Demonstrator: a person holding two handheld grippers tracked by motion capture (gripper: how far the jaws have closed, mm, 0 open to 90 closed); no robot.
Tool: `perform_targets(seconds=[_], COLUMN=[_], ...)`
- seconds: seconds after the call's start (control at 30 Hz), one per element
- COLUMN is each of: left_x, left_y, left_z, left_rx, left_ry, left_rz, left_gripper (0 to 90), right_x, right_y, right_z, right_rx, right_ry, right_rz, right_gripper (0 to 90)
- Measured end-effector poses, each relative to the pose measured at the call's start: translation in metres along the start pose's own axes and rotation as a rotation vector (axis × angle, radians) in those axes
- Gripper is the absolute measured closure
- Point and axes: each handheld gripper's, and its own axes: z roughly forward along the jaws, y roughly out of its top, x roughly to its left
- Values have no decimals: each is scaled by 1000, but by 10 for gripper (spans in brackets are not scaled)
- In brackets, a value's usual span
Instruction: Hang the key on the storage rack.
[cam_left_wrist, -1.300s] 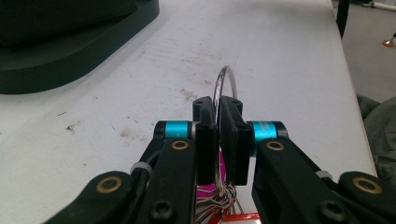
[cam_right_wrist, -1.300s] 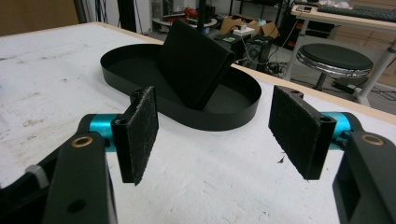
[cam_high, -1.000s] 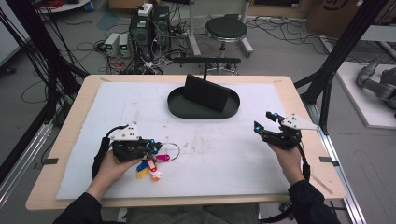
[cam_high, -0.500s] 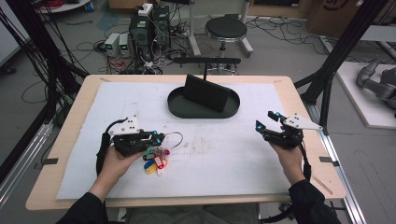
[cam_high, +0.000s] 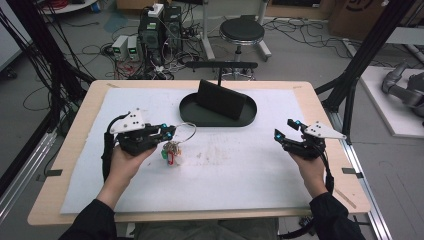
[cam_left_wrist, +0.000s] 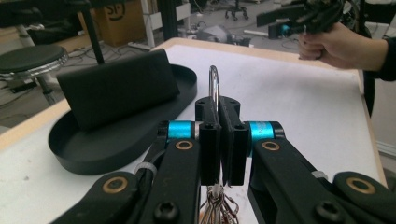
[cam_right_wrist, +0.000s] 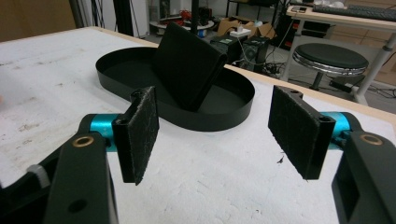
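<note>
My left gripper (cam_high: 169, 133) is shut on a thin metal ring (cam_high: 188, 131), left of the table's middle. A bunch of keys with coloured tags (cam_high: 171, 152) hangs from the ring under the jaws. In the left gripper view the ring (cam_left_wrist: 214, 85) sticks up from between the closed pads of the left gripper (cam_left_wrist: 218, 108), and the keys (cam_left_wrist: 217, 205) dangle below. A black oval tray (cam_high: 250, 118) lies just beyond, with a black slab-shaped case (cam_high: 220, 99) leaning in it. My right gripper (cam_high: 286, 129) hovers open and empty at the right, its pads wide apart (cam_right_wrist: 219, 126).
The tray (cam_right_wrist: 236, 116) and its case (cam_right_wrist: 187, 65) lie ahead of the right gripper. A white mat (cam_high: 240, 170) covers the wooden tabletop. A stool (cam_high: 242, 31) and tangled cables stand beyond the far edge. The other hand (cam_left_wrist: 336, 44) holds the right gripper (cam_left_wrist: 289, 23).
My left gripper has carried the ring and keys away from the front edge and to the right, toward the tray. The right gripper has barely moved.
</note>
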Motion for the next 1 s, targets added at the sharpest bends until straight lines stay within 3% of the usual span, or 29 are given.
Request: perform_targets(seconds=[0.5,1.0], left_x=[13,43], left_y=[39,58], left_z=[12,32], left_rx=[-56,-71], left_ry=[82,168], left_rz=[25,-20], left_gripper=[867,867], right_x=[-4,-9], right_y=[0,4], right_z=[-1,-5], right_rx=[-15,-35], right_ry=[-11,-27], right_rz=[6,27], right_gripper=[339,339])
